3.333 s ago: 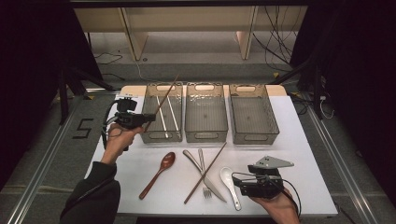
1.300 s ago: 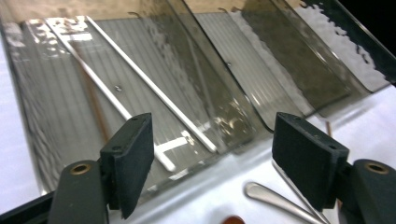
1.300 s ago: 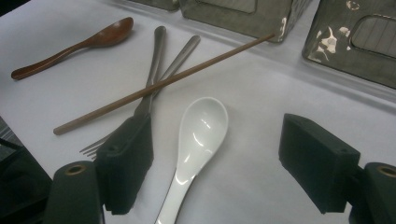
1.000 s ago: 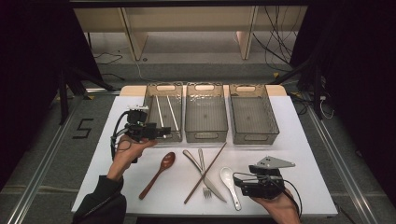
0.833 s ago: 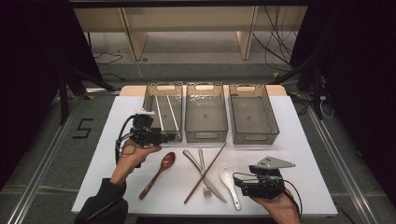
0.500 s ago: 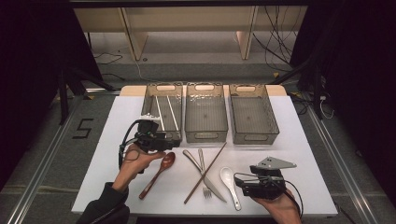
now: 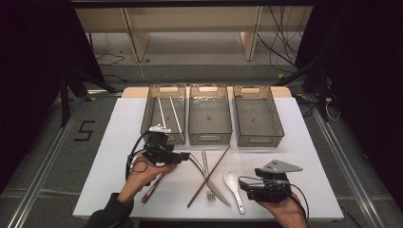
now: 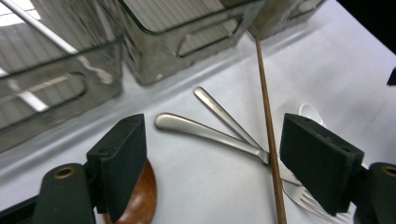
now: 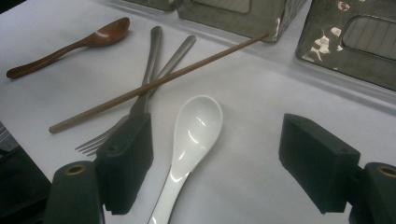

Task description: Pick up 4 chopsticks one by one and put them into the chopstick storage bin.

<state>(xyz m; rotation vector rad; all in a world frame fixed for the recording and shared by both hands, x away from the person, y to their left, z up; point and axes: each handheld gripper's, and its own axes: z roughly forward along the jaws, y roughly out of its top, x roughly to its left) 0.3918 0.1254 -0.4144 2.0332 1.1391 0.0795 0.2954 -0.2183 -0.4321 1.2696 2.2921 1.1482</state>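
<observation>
Sorting cutlery into bins. Left gripper (image 7: 183,156) released, empty, hovering near-side of left bin (image 7: 151,114), by wooden spoon (image 9: 70,44). Right gripper (image 7: 243,186) released beside white spoon (image 7: 234,186). Next: descend, clamp one utensil.

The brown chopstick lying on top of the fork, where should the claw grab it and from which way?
Probably its far, bin-side half, coming straight down from above. The brown chopstick lies flat across the fork and knife, and that far end sits on bare table, away from the metal. The open left claw, jaws set across the stick, could close on it there.
</observation>
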